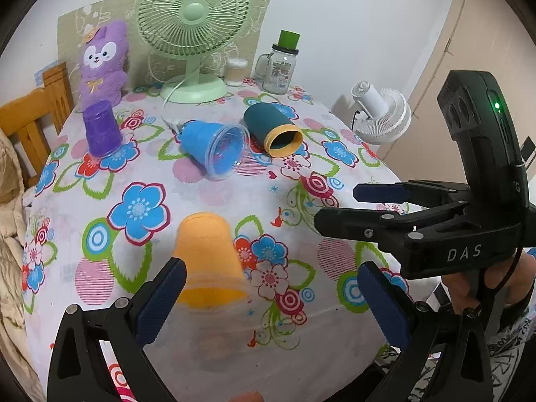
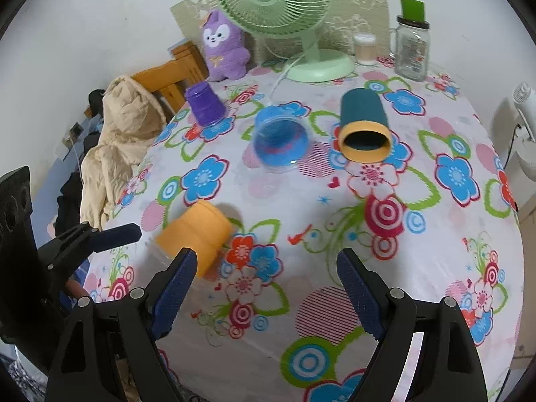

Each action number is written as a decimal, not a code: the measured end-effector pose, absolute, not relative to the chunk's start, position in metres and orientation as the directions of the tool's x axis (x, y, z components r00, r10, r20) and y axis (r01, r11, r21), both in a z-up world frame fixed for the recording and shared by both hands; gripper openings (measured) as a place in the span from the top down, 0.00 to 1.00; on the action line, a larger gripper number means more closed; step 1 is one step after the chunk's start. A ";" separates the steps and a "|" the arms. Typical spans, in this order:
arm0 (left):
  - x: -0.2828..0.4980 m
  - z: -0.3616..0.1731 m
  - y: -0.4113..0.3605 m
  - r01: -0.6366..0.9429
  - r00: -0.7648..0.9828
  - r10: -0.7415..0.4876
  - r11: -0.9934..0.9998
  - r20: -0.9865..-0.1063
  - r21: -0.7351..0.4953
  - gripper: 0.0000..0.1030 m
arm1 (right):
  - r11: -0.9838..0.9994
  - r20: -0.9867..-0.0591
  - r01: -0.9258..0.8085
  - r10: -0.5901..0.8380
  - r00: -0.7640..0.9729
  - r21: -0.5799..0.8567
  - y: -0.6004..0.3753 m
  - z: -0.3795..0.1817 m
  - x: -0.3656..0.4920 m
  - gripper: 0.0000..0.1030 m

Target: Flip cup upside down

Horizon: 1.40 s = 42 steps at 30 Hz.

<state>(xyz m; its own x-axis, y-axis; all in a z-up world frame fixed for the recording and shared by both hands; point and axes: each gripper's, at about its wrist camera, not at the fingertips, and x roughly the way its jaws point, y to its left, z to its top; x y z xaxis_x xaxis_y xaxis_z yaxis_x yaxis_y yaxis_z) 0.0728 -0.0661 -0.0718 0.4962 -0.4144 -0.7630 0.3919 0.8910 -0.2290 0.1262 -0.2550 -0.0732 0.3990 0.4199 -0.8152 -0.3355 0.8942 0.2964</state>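
An orange cup (image 1: 207, 264) stands upside down on the flowered tablecloth, close in front of my open left gripper (image 1: 271, 298), nearer its left finger. It also shows in the right wrist view (image 2: 194, 234). A blue cup (image 1: 214, 147) lies on its side mid-table, mouth toward me. A dark teal cup with a yellow rim (image 1: 271, 130) lies on its side beside it. A purple cup (image 1: 100, 129) stands upside down at the far left. My right gripper (image 2: 264, 281) is open and empty above the cloth; it shows from the side in the left wrist view (image 1: 338, 207).
A green desk fan (image 1: 191, 33), a purple plush toy (image 1: 102, 63), a glass jar with a green lid (image 1: 281, 63) and a small container (image 1: 236, 72) stand along the back. A wooden chair (image 2: 167, 77) with a beige coat (image 2: 114, 140) stands left. A white fan (image 1: 382, 114) stands right.
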 end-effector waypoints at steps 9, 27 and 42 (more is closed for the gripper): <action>0.085 -0.074 -0.079 0.393 0.481 -0.389 0.897 -0.786 -0.203 0.00 | 0.899 -0.827 -0.317 0.412 0.382 0.301 -0.271 -0.087 0.125 0.15; 0.121 -0.087 -0.088 0.384 0.422 -0.284 0.916 -0.861 -0.114 0.00 | 0.901 -0.826 -0.231 0.430 0.365 0.368 -0.313 -0.114 0.121 0.07; 0.156 -0.116 -0.088 0.289 0.283 -0.193 0.951 -0.940 -0.108 0.00 | 0.906 -0.836 -0.243 0.416 0.359 0.346 -0.318 -0.123 0.117 0.06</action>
<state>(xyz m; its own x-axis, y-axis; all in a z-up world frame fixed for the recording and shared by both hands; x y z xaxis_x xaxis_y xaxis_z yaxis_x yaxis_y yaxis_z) 0.1564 -0.0881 -0.1158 0.2828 -0.1930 -0.9396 0.2892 0.9511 -0.1083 0.1170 -0.3185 -0.1231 0.3586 0.4157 -0.8358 -0.2433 0.9060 0.3462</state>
